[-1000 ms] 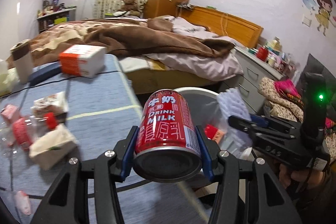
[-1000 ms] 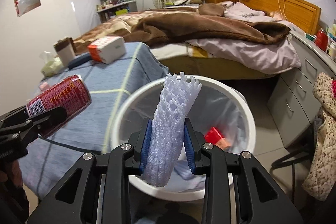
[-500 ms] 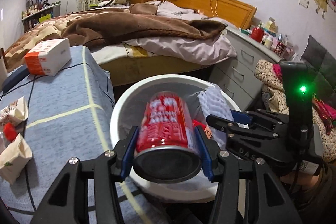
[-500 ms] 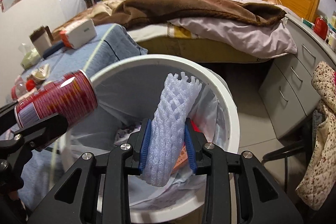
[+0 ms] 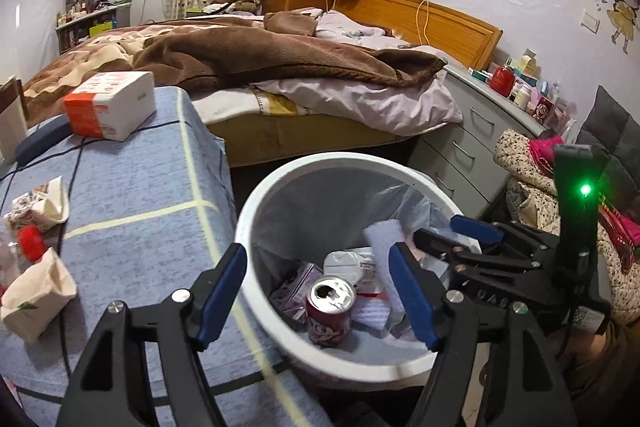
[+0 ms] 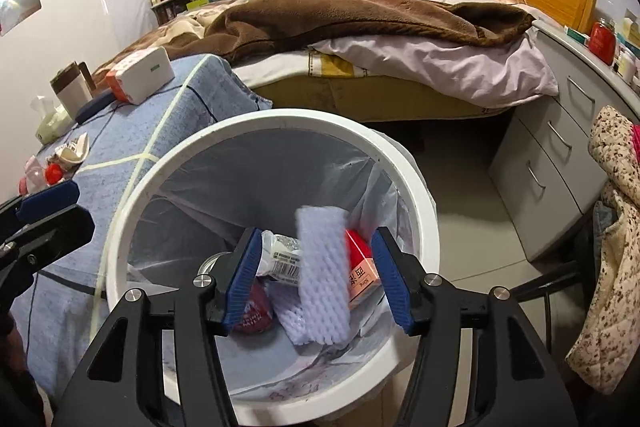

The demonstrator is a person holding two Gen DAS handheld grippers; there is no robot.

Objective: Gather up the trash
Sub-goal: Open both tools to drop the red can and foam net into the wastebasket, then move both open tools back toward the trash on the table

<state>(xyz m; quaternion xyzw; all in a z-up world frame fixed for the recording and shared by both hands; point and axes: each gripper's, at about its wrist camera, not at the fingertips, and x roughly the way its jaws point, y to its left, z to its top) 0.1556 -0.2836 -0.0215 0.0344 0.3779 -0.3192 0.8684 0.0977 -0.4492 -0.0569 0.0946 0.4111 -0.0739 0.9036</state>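
Note:
The white trash bin [image 5: 256, 211] with a clear liner stands beside the blue-clothed table [image 5: 132, 195]. My left gripper [image 5: 320, 297] is open above the bin. The red milk can [image 5: 330, 311] sits upright inside the bin. My right gripper [image 6: 318, 281] is open over the bin [image 6: 132, 195]; the white foam fruit net [image 6: 324, 267] is between its pads, blurred, dropping into the bin. The can shows partly behind the right gripper's left finger [image 6: 252, 315]. A red box [image 6: 360, 275] and a crushed bottle [image 6: 280, 255] lie in the bin.
Crumpled wrappers [image 5: 38, 285], a red-capped bottle [image 5: 30, 241], a tissue box [image 5: 110, 105] and a cable lie on the table. A bed [image 5: 280, 67] is behind, grey drawers [image 5: 472, 131] to the right, clothes on a chair [image 5: 532, 167].
Both grippers opened over the bin. The red can left my left gripper and now stands in the bin. The foam net left my right gripper and is falling in.

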